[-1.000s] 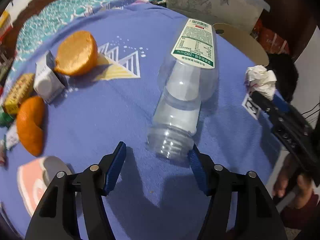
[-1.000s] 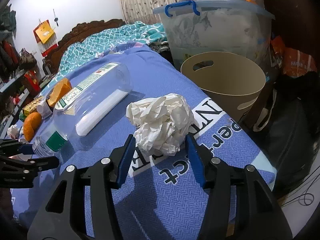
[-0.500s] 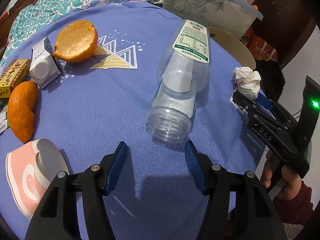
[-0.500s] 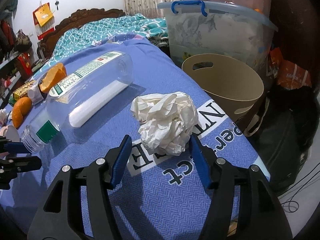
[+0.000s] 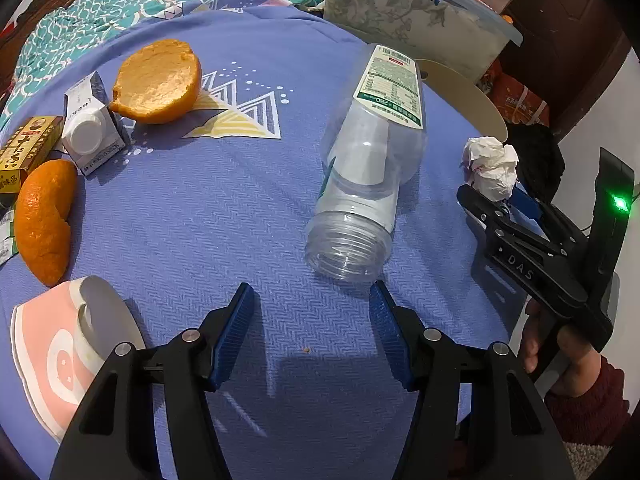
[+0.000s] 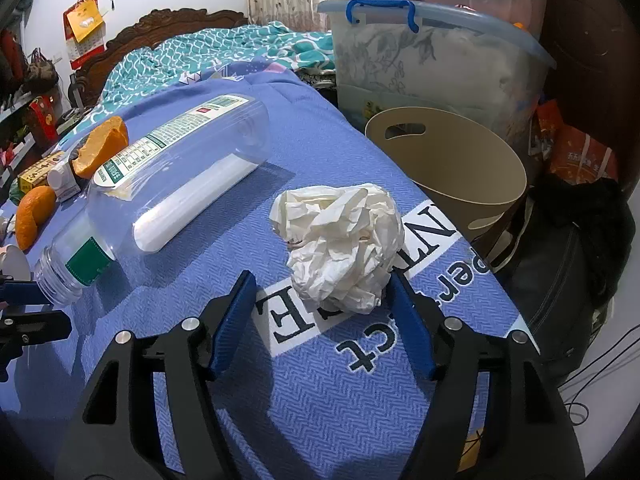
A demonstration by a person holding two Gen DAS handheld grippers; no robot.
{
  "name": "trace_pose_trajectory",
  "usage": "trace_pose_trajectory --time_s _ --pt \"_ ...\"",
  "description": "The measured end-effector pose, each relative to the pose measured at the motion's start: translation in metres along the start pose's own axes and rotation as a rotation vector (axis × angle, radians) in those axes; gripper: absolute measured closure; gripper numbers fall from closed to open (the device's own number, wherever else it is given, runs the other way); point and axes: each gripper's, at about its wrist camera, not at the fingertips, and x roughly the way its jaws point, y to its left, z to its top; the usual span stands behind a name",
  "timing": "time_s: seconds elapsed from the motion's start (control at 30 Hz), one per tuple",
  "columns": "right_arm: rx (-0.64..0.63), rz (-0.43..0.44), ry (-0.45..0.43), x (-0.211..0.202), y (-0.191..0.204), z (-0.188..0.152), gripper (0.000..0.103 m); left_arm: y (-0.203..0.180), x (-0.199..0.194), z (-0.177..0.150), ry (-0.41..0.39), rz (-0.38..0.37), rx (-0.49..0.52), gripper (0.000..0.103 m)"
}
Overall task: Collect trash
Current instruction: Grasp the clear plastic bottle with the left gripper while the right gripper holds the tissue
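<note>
While every piece of trash lies out on the blue cloth (image 5: 200, 208) and the tan bin (image 6: 452, 168) beside its edge looks empty as far as its inside shows, the collecting seems barely begun. The right claw (image 6: 320, 300) is opening, its jaws either side of the crumpled paper ball (image 6: 340, 240) without pressing it. The left claw (image 5: 312, 320) stands apart and empty just short of the mouth of the clear bottle (image 5: 368, 168) lying on its side. Orange peels (image 5: 158, 80), a small carton (image 5: 92, 120) and a pink cup (image 5: 60, 352) wait too. Behind: a bed with teal cover (image 6: 224, 48), a lidded storage tub (image 6: 432, 56).
</note>
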Motion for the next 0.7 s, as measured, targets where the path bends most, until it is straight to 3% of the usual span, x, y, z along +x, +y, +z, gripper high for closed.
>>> trace_pose_trajectory --time_s 0.7 --pt "0.000 0.033 -0.013 -0.0003 -0.0006 -0.0011 0.028 -0.0057 0.0027 0.0067 0.011 0.059 -0.008 0.045"
